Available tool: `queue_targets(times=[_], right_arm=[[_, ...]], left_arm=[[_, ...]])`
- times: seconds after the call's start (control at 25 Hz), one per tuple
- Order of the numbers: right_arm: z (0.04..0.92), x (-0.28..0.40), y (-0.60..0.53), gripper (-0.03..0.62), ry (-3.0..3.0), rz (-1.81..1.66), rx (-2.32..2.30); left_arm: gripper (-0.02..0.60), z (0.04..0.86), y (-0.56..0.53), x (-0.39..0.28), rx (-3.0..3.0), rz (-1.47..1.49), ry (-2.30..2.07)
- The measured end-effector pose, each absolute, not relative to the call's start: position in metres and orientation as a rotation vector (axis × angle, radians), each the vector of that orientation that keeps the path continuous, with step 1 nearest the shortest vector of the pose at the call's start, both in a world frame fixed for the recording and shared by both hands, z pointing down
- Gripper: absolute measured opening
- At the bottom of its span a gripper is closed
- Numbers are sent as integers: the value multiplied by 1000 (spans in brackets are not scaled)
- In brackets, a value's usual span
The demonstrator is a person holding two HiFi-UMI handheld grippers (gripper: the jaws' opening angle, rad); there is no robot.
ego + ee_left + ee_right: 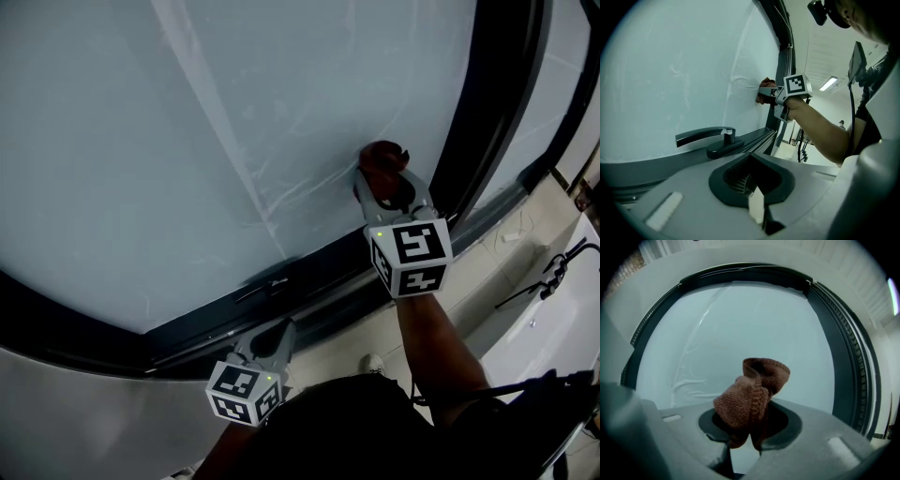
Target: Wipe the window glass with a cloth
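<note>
The window glass (pixel 187 141) is a large pale pane in a dark frame (pixel 487 112). My right gripper (pixel 386 187) is shut on a bunched brown knitted cloth (pixel 380 157) and holds it against the glass near the pane's lower right corner. In the right gripper view the cloth (pixel 752 394) sticks up from between the jaws in front of the glass (pixel 778 324). My left gripper (pixel 267 342) hangs low at the bottom frame, just short of the black window handle (pixel 705 136), and looks shut and empty. From the left gripper view the cloth (pixel 765 84) touches the pane.
Pale streaks (pixel 281 202) run across the glass left of the cloth. Thick dark frame rails (pixel 783 56) stand just right of the cloth. Black cables (pixel 548 272) and a white ledge lie at the right. A white shoe (pixel 372 363) shows on the floor below.
</note>
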State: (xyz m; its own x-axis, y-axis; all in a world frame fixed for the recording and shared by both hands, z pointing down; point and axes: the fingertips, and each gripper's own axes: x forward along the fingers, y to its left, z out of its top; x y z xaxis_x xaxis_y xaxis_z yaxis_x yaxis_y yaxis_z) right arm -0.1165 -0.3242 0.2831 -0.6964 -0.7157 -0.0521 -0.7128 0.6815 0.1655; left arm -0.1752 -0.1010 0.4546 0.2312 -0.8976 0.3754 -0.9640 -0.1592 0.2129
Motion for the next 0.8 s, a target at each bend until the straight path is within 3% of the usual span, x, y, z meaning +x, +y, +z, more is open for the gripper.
queue_targets(times=[0.8], right_arm=[[281,-197,-238,104,-2964,-314,1053]], left_arm=[[17,452,-65,-203,2106,203,-1746]])
